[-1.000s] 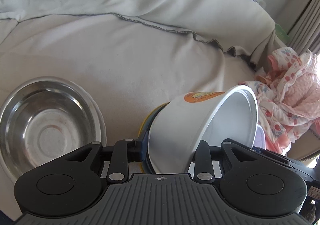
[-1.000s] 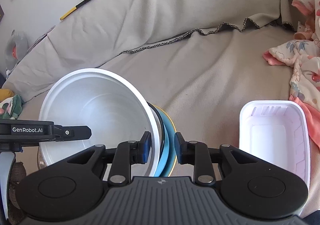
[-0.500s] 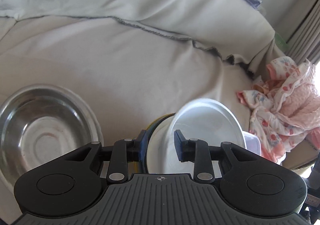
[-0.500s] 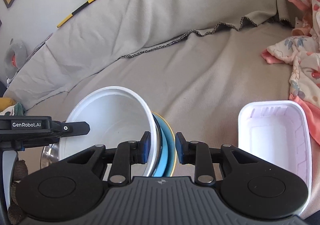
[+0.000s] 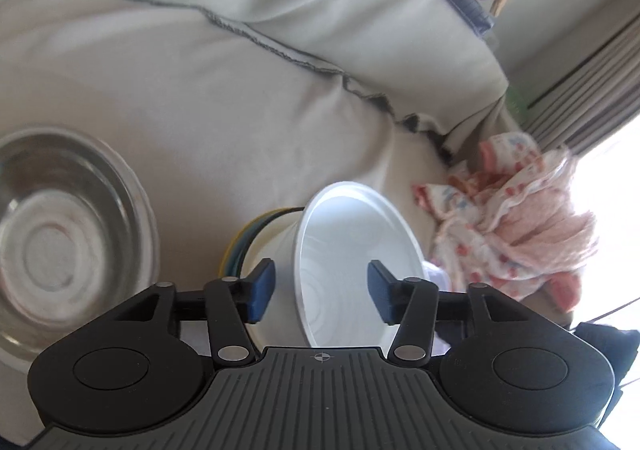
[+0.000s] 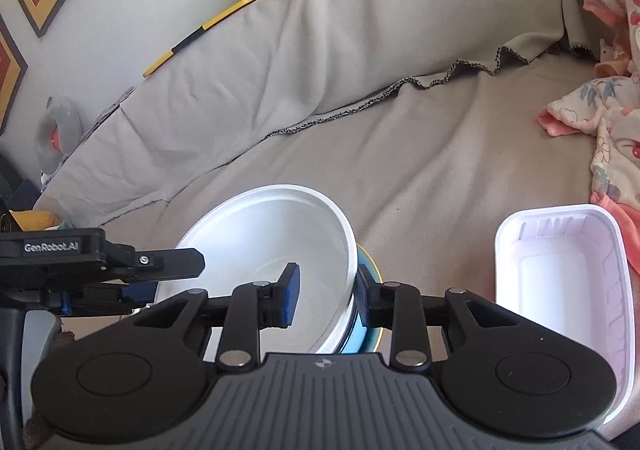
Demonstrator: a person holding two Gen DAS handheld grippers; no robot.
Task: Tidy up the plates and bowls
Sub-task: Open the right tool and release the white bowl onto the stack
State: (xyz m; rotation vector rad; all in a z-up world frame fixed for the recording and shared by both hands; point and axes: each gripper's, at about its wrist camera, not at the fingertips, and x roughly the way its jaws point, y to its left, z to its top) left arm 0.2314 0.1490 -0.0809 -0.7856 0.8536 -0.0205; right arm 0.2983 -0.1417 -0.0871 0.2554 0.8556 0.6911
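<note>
A white plastic bowl (image 5: 352, 250) sits tilted on a stack of blue and yellow plates (image 5: 240, 246) on the grey sofa cover. My left gripper (image 5: 320, 290) is open, its fingers on either side of the bowl's rim without gripping it. In the right wrist view the same bowl (image 6: 280, 238) rests on the blue plate (image 6: 366, 262). My right gripper (image 6: 326, 300) is open around the bowl's rim and the plate edges. A steel bowl (image 5: 60, 234) lies to the left.
A white rectangular plastic tub (image 6: 560, 290) lies to the right of the stack. Pink floral clothes (image 5: 520, 230) are heaped at the right. The sofa back (image 6: 320, 42) rises behind. Soft toys sit on top of it.
Both grippers have opened and let go of the white bowl and the plates. The bowl has dropped from steeply tilted to resting on the stack. The left view has drawn back.
</note>
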